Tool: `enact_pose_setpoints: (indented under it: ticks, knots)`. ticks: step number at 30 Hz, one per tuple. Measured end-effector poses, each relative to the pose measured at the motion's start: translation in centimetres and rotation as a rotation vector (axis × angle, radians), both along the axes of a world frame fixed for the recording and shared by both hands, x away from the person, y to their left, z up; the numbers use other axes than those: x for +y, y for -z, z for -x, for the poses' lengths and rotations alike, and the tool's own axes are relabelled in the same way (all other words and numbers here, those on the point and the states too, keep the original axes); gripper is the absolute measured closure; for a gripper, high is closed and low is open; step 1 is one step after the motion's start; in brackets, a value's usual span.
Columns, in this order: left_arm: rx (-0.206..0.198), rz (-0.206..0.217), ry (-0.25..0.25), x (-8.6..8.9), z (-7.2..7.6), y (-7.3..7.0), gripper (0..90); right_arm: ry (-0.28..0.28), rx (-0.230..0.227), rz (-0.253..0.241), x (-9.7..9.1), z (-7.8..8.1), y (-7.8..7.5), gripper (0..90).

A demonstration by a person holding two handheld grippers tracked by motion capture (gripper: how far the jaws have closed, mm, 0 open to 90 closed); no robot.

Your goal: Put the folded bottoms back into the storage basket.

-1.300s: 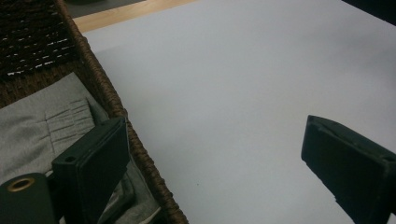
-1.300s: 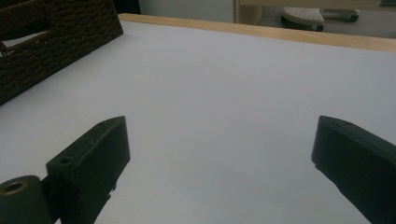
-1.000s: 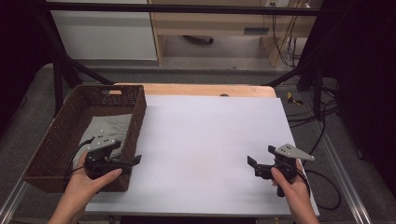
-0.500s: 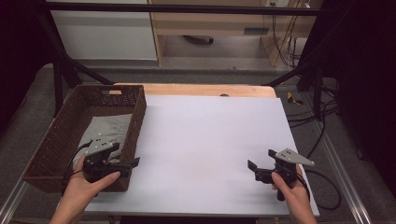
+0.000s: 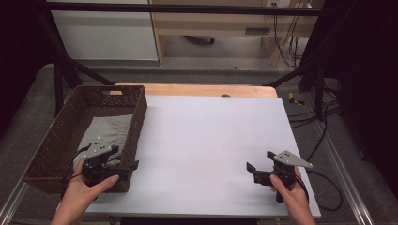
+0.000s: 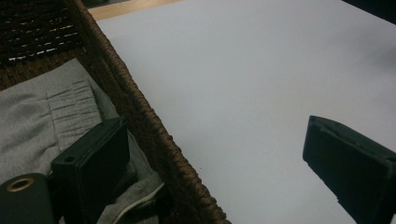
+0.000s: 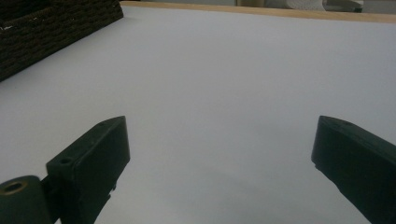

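A brown wicker basket (image 5: pixel 137 123) stands on the left of the white table top (image 5: pixel 211 136), with a folded grey cloth (image 5: pixel 106 133) lying in it. My left gripper (image 5: pixel 126 158) is open at the basket's near right corner. In the left gripper view it (image 6: pixel 215 145) straddles the basket wall (image 6: pixel 148 130): one jaw hangs over the grey cloth (image 6: pixel 51 111), the other over the table. My right gripper (image 5: pixel 259 162) is open near the front right of the table. In its own view it (image 7: pixel 222 136) holds nothing above the bare white surface.
A strip of wooden table edge (image 5: pixel 206 90) shows beyond the white top. Cables (image 5: pixel 324 115) lie on the floor to the right, and black frame legs (image 5: pixel 61 75) stand behind the basket. The basket's side (image 7: pixel 42 28) appears far left in the right gripper view.
Both hands have drawn their grippers slightly toward the near edge of the table. Both grippers stay open.
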State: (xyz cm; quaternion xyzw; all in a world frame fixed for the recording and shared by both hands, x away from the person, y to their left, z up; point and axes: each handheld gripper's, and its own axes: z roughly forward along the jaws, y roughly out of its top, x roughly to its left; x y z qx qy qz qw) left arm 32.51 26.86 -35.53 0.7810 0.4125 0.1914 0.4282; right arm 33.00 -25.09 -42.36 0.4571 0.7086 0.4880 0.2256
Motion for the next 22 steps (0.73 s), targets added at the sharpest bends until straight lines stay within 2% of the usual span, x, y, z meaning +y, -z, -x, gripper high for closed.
enact_pose_setpoints:
  ticks: [12,22]
  knots:
    - [0.009,0.000,0.005,0.0,0.1,0.4,7.6,-0.033,0.002,0.008,1.1,-0.2,0.6,4.9]
    - [-0.004,-0.010,0.004,-0.1,0.1,0.4,7.7,-0.056,-0.024,-0.001,1.6,-0.4,0.9,4.9]
